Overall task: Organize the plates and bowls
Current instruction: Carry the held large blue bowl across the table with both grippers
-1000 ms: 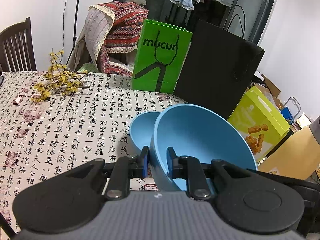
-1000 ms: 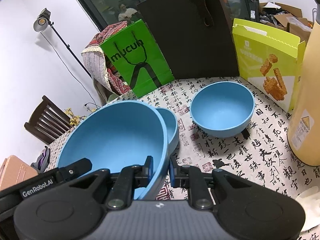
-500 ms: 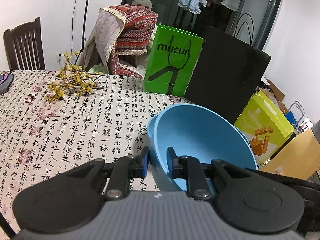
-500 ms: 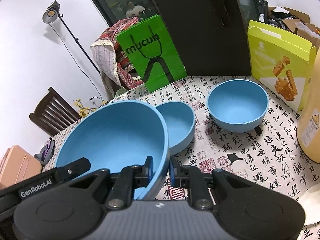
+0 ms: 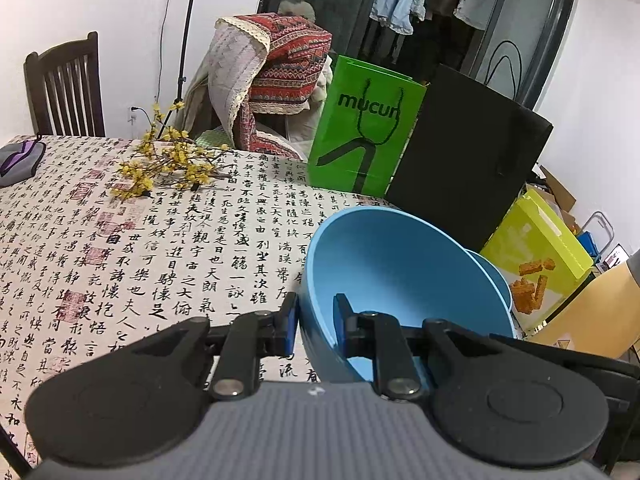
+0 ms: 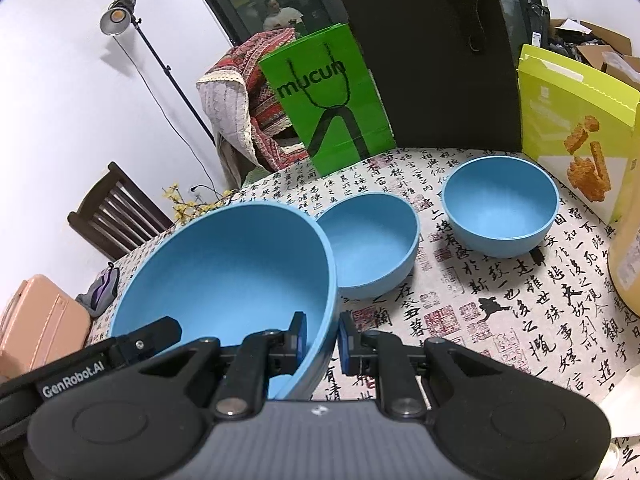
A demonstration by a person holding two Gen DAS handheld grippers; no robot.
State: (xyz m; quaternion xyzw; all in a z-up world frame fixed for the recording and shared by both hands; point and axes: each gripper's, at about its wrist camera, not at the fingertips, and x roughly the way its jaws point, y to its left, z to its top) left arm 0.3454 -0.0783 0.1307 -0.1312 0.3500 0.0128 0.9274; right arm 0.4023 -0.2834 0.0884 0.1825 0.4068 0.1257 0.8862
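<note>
On my far left a dark wooden chair stands behind the desk, whose cloth is covered in black calligraphy, and a sprig of yellow blossoms lies on it near that edge. My left hand-held gripper is clamped on the rim of the large blue bowl, one blue pad outside the wall and one inside, so the bowl hangs tilted above the cloth. My right hand-held gripper pinches the opposite side of the same rim in the same way. Just past the big bowl, a medium blue bowl sits on the desk, its near edge hidden behind the raised rim. Further right, a small blue bowl rests upright and apart from it. Behind them, at the back of the desk, a green paper bag stands beside a black bag, and to the right of those a yellow-green snack box stands upright close to the small bowl.
</note>
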